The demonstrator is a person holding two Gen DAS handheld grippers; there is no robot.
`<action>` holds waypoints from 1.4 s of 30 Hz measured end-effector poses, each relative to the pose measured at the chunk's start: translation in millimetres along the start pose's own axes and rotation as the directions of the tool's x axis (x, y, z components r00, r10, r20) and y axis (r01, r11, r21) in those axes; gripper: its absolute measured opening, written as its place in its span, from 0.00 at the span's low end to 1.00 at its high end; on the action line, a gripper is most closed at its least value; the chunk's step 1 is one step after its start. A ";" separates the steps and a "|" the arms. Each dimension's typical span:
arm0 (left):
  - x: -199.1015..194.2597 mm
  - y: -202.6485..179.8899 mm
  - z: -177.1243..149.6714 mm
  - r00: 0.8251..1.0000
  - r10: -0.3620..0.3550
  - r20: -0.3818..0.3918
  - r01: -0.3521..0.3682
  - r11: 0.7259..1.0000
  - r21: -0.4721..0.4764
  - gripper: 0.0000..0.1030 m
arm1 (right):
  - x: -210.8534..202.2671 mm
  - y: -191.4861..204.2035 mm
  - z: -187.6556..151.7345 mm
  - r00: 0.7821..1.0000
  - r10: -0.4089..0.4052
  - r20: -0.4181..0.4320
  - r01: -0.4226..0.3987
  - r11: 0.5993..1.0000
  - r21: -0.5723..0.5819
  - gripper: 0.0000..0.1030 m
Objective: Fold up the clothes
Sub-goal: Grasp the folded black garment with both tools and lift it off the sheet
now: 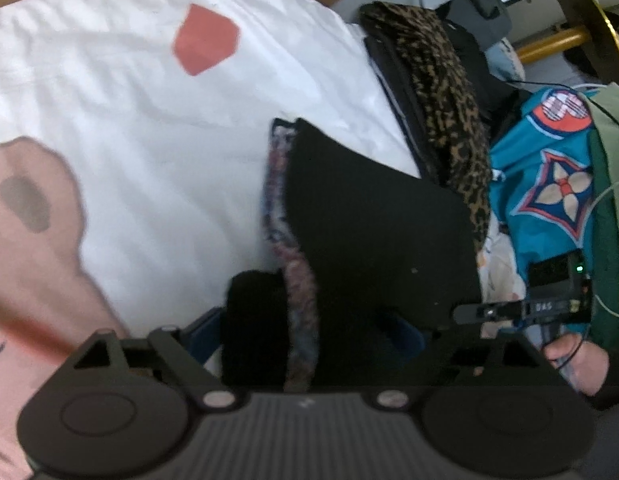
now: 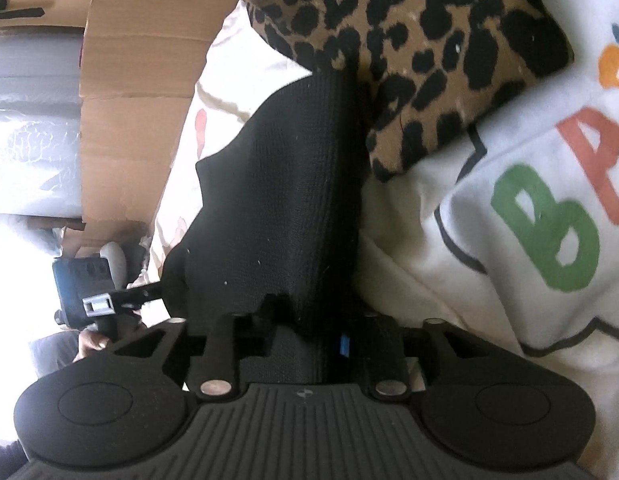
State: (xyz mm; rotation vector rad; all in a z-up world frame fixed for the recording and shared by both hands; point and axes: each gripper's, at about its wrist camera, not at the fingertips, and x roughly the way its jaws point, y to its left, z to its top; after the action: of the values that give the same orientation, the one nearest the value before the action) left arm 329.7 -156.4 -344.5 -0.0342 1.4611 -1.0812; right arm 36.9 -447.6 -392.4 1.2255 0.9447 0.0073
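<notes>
A black knit garment (image 1: 369, 220) with a patterned lining edge (image 1: 277, 200) lies on a white sheet (image 1: 149, 120). Its near end drapes over my left gripper (image 1: 305, 332), whose blue pads (image 1: 201, 336) stand wide apart on either side of it, so the gripper is open. In the right wrist view the same black garment (image 2: 277, 200) runs back between the fingers of my right gripper (image 2: 305, 320). That gripper is open too, with one blue pad (image 2: 343, 344) beside the cloth and the fingertips hidden under it.
A leopard-print garment (image 1: 449, 120) (image 2: 409, 40) lies folded just beyond the black one. A teal patterned cloth (image 1: 549, 184) and a white cloth with coloured letters (image 2: 549, 220) lie to the right. Cardboard (image 2: 141, 80) stands at the left. A hand (image 1: 569, 356) holds the other gripper.
</notes>
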 end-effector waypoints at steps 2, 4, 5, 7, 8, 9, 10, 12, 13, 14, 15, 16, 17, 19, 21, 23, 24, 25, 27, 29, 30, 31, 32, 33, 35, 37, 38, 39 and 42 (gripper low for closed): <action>2.9 -2.1 2.0 1.000 -0.012 -0.004 0.012 1.000 0.001 0.90 | 2.3 -1.2 -3.1 1.000 0.008 0.004 -0.008 1.000 0.004 0.38; 3.5 -1.5 3.3 1.000 -0.030 0.000 0.030 0.999 -0.008 0.90 | 4.7 -3.0 -4.6 1.000 0.017 0.010 -0.018 1.000 0.015 0.39; 3.8 -1.2 3.9 0.999 -0.040 0.002 0.040 0.999 -0.013 0.89 | 5.9 -3.7 -5.1 1.000 0.022 0.014 -0.022 1.000 0.020 0.39; 5.0 1.1 5.0 0.999 -0.046 0.001 0.046 0.999 -0.027 0.83 | 8.0 -4.2 -5.4 0.999 0.029 0.021 -0.030 0.999 0.029 0.39; 6.4 1.8 5.7 0.999 -0.037 -0.002 0.037 0.999 -0.027 0.80 | 8.7 -4.7 -5.4 0.999 0.033 0.025 -0.034 0.999 0.032 0.39; 7.4 2.8 7.0 1.000 -0.021 -0.004 0.021 0.999 -0.028 0.72 | 9.1 -5.1 -5.6 0.999 0.036 0.028 -0.037 0.999 0.034 0.39; 7.4 4.7 8.5 1.000 -0.021 -0.003 0.021 0.999 -0.049 0.68 | 9.9 -5.2 -5.9 0.999 0.039 0.033 -0.040 0.999 0.036 0.39; 5.3 8.8 10.0 1.000 -0.028 -0.003 0.028 0.996 -0.089 0.60 | 10.3 -4.7 -5.6 0.998 0.045 0.046 -0.046 0.998 0.042 0.38; 5.6 8.1 10.2 1.000 -0.023 -0.006 0.023 0.996 -0.091 0.58 | 10.3 -4.3 -5.2 0.997 0.047 0.053 -0.050 0.998 0.046 0.37; 6.6 5.5 10.3 1.000 -0.009 -0.011 0.008 0.996 -0.085 0.57 | 10.5 -3.9 -5.1 0.997 0.046 0.059 -0.049 0.998 0.049 0.37; 7.6 2.6 10.3 1.000 0.007 -0.015 -0.008 0.997 -0.078 0.54 | 10.9 -3.6 -5.4 0.997 0.039 0.063 -0.042 0.998 0.053 0.37; 8.6 -0.1 10.4 1.000 0.020 -0.020 -0.022 0.997 -0.078 0.51 | 11.3 -3.2 -5.7 0.997 0.032 0.067 -0.036 0.998 0.057 0.37; 9.7 -2.8 10.5 0.999 0.032 -0.024 -0.034 0.996 -0.081 0.50 | 11.7 -2.9 -6.0 0.997 0.024 0.071 -0.029 0.998 0.060 0.32; 10.8 -7.7 9.8 0.998 0.054 -0.033 -0.056 0.995 -0.088 0.47 | 12.6 -2.4 -6.8 0.997 0.006 0.075 -0.011 0.997 0.070 0.17; 9.4 -11.1 6.5 0.996 0.073 -0.048 -0.077 0.993 -0.089 0.45 | 12.4 -1.9 -7.9 0.998 -0.018 0.065 0.012 0.996 0.087 0.12; 9.5 -17.3 1.7 0.993 0.088 -0.073 -0.094 0.993 -0.077 0.41 | 10.6 0.3 -8.7 0.998 -0.045 0.044 0.040 0.994 0.100 0.10; 10.1 -20.3 -0.6 0.992 0.097 -0.084 -0.103 0.992 -0.070 0.40 | 9.6 1.4 -9.5 0.998 -0.059 0.034 0.055 0.993 0.103 0.09; 10.0 -22.9 -2.4 0.990 0.109 -0.089 -0.115 0.991 -0.062 0.39 | 8.4 2.3 -11.2 0.997 -0.072 0.026 0.069 0.992 0.103 0.09; 9.3 -27.1 -2.4 0.987 0.134 -0.087 -0.139 0.989 -0.054 0.38 | 7.4 4.4 -13.0 0.995 -0.094 0.018 0.092 0.992 0.091 0.09; 8.5 -33.0 -0.7 0.983 0.163 -0.082 -0.166 0.985 -0.036 0.36 | 6.3 7.6 -14.4 0.994 -0.107 0.022 0.105 0.992 0.068 0.09; 8.0 -36.8 0.4 0.981 0.179 -0.078 -0.181 0.983 -0.021 0.35 | 5.1 8.9 -14.8 0.994 -0.111 0.025 0.109 0.992 0.061 0.09; 7.0 -41.3 1.1 0.978 0.195 -0.072 -0.195 0.981 -0.003 0.34 | 3.9 10.2 -15.3 0.993 -0.115 0.028 0.113 0.992 0.055 0.09; 5.4 -45.5 1.7 0.977 0.204 -0.066 -0.204 0.979 0.009 0.34 | 2.7 11.5 -15.8 0.992 -0.119 0.032 0.117 0.992 0.048 0.09; 3.8 -49.5 2.3 0.975 0.212 -0.060 -0.211 0.977 0.019 0.33 | 1.3 13.2 -16.2 0.992 -0.123 0.035 0.122 0.992 0.041 0.09; 1.6 -56.9 3.9 0.973 0.225 -0.048 -0.224 0.974 0.029 0.32 | -2.5 18.2 -16.9 0.990 -0.133 0.043 0.132 0.991 0.024 0.08; -3.4 -61.2 2.4 0.971 0.237 -0.034 -0.236 0.971 0.032 0.31 | -9.1 18.8 -19.1 0.989 -0.138 0.051 0.137 0.991 0.007 0.08; -5.9 -62.3 0.8 0.970 0.242 -0.027 -0.241 0.970 0.025 0.31 | -16.2 13.8 -21.7 0.989 -0.139 0.054 0.140 0.990 0.000 0.08; -9.2 -63.0 -1.2 0.969 0.246 -0.019 -0.246 0.969 0.015 0.31 | -20.1 15.4 -21.8 0.988 -0.143 0.057 0.143 0.990 -0.009 0.08; -18.7 -71.1 -7.6 0.962 0.272 -0.004 -0.272 0.962 -0.019 0.31 | -28.0 21.8 -23.5 0.986 -0.157 0.063 0.159 0.987 -0.030 0.08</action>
State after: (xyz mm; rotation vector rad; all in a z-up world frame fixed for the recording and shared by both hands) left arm 288.6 -180.7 -288.1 0.1503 1.4301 -0.8431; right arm 14.9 -433.9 -358.6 1.1095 0.9826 -0.1377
